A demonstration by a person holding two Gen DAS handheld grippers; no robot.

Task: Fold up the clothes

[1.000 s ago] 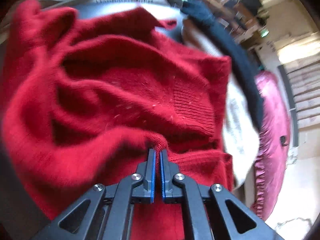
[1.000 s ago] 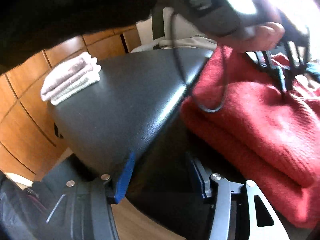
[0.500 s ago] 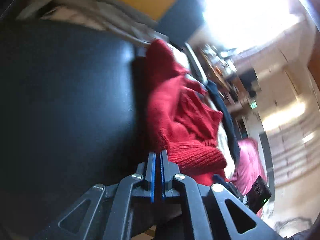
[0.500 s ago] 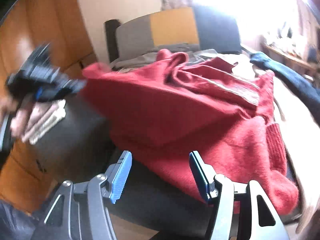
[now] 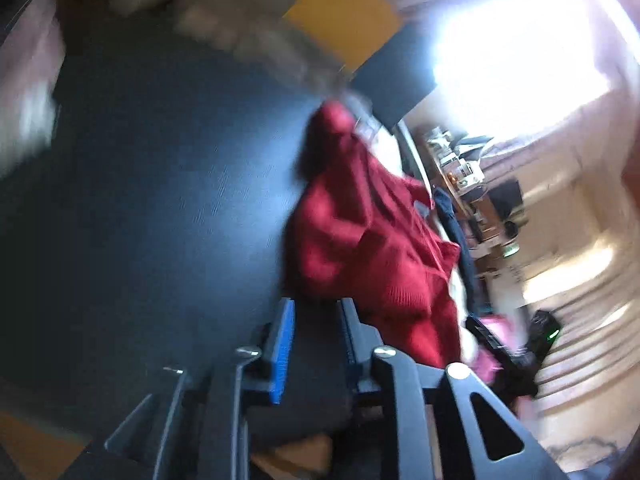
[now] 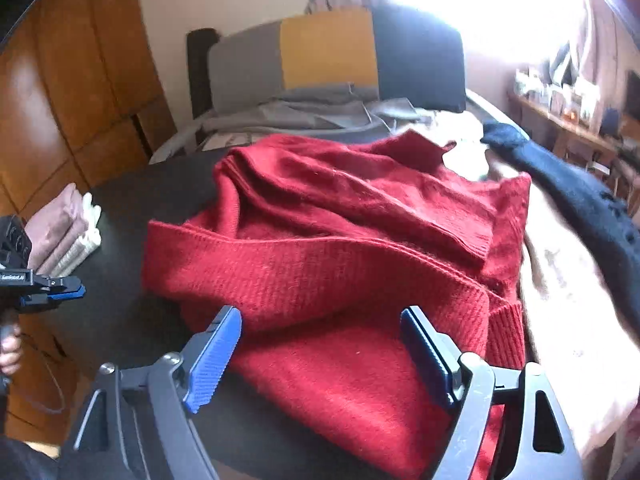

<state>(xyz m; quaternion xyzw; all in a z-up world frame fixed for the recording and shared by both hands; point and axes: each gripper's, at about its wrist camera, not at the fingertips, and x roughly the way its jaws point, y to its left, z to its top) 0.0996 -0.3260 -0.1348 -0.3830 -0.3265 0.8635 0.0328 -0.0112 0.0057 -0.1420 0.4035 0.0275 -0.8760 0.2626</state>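
A red knitted sweater (image 6: 360, 240) lies folded and rumpled on a black padded surface (image 6: 120, 312). My right gripper (image 6: 320, 320) hovers over the sweater's near folded edge. Its jaws are opening wide, and the blue pads (image 6: 212, 356) press on nothing. In the left wrist view, which is blurred, the sweater (image 5: 372, 248) lies to the right of my left gripper (image 5: 316, 308). The left jaws are opening with only the black surface (image 5: 140, 200) behind them. The right wrist view also shows the left gripper (image 6: 52, 288) at the left edge, held in a hand (image 6: 10, 352) and clear of the sweater.
A stack of folded pink and white cloths (image 6: 68, 232) sits at the surface's left corner. Grey clothes (image 6: 304, 116), a cream cloth (image 6: 560, 300) and a dark navy garment (image 6: 560, 184) lie behind and to the right. Wooden cabinets (image 6: 60, 100) stand at the left.
My left gripper was shut on the sweater's edge, carried it leftward, then let go and parted its jaws. My right gripper rose over the sweater and opened wider.
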